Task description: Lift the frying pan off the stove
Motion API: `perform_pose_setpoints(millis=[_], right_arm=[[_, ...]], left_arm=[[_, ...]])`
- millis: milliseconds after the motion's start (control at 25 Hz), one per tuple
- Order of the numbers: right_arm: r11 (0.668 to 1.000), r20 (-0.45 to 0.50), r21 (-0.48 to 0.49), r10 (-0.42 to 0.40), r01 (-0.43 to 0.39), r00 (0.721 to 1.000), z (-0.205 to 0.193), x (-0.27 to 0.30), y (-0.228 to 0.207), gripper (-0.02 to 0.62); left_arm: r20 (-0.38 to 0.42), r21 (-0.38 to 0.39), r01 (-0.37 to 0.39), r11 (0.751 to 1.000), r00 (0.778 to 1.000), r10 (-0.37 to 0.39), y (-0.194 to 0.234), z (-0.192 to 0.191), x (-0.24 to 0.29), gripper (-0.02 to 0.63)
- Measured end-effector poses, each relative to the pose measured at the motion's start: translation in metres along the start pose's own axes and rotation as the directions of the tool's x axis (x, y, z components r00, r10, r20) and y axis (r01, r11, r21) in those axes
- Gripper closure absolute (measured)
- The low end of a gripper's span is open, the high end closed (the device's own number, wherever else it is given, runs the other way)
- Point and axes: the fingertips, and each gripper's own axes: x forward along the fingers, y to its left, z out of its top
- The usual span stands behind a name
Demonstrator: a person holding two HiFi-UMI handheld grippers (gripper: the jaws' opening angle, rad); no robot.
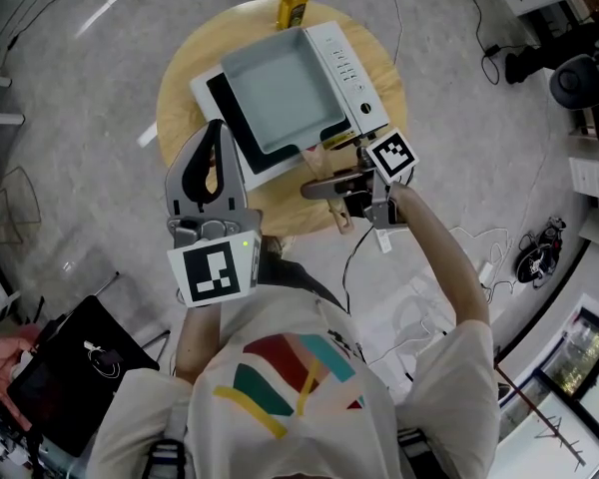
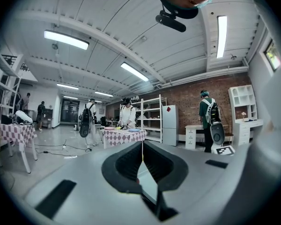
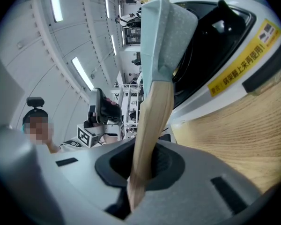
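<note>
Nearest the wearer, off the stove's near-left corner, the left gripper (image 1: 217, 133) hangs in the air clear of everything. Its fingers are pressed together with nothing between them, and it takes no part in the work.

At the stove's near-right corner, the right gripper (image 1: 337, 184) is clamped on the wooden handle (image 3: 154, 116), which juts out past the stove's edge over the table (image 1: 195, 78). In the right gripper view the handle runs straight down between the pads, which pinch it on both sides.

Beyond the handle, the frying pan (image 1: 280, 93), square and pale grey-green, sits on the stove (image 1: 354, 63) over its dark glass top. It looks flat and level there, with no gap that can be made out.

As I judge it, the grasp is made and the lift itself is all that remains: raising the pan clear of the glass. With one grip far out on the handle, the pan's weight is likely to tip the far edge down.

On the stove's front edge a yellow sticker (image 3: 241, 67) bears black Chinese characters. The last few look like "再使用", and the rest I cannot read surely. Print beside the buttons on the stove's right-hand panel is too small to read.

Past the stove's far side stands a yellow bottle (image 1: 293, 0) with a dark cap; its label is not legible.
</note>
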Motion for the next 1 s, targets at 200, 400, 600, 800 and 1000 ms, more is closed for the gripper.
perform_pose_setpoints(millis=[200,400,600,800,1000], right_arm=[[1.0,0.002,-0.013,-0.013,0.013,1.0,-0.001,0.001,0.001,0.575],[0.998,0.001,-0.041,-0.039,0.039,0.999,-0.001,0.001,0.001,0.574],[0.985,0.005,-0.129,-0.116,0.116,0.993,0.003,0.002,0.005,0.574],[0.977,0.019,-0.172,-0.128,0.129,0.992,0.007,0.005,0.02,0.574],[0.978,0.104,-0.186,-0.071,0.09,0.992,0.013,0.018,0.046,0.574]], left_arm=[[-0.024,0.006,-0.001,1.0,1.0,0.001,-0.001,-0.004,-0.004,0.6],[-0.051,0.022,0.009,1.0,0.999,-0.008,-0.002,-0.01,-0.006,0.6],[-0.041,0.027,0.011,1.0,0.999,-0.01,-0.001,-0.007,-0.007,0.6],[-0.036,0.03,0.021,0.999,0.999,-0.02,-0.002,-0.003,-0.01,0.6],[-0.023,0.027,0.016,1.0,1.0,-0.015,-0.003,0.002,-0.009,0.6]])
